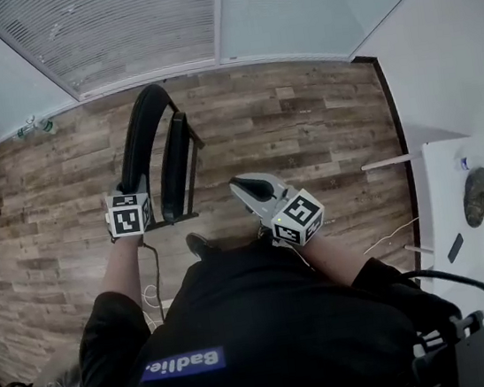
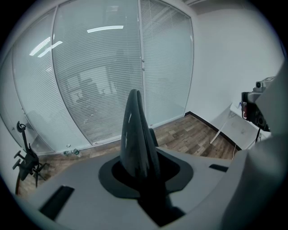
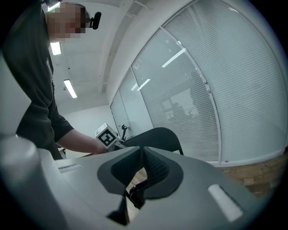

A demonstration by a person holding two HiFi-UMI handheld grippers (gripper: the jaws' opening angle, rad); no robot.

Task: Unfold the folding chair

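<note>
While gripping the folding chair (image 1: 175,162) by the curved top edge of its backrest with the left gripper (image 2: 144,173), reaches the bare left forearm straight ahead from a black short sleeve, wrist tipped so the gripper points steeply down. Holds those 2 jaws partly spread, pressed on either side of the narrow black edge that rises between them. Has the chair folded flat and upright on the wood floor (image 1: 305,134), near the glass wall with blinds (image 1: 111,28), seat and backrest lying close together as 2 dark panels. Carries the right gripper (image 1: 239,186) just to the right of the chair and apart from it, on a forearm angled in from the right, and points it nearly level toward the chair's side. Shows its 2 jaws drawn together with nothing between them. Looks past them, in the right gripper view, to the backrest's dark curve and to the left hand (image 3: 92,143) behind its marker cube. Stands with 1 white bench (image 1: 452,159) well off to the right by the wall.
</note>
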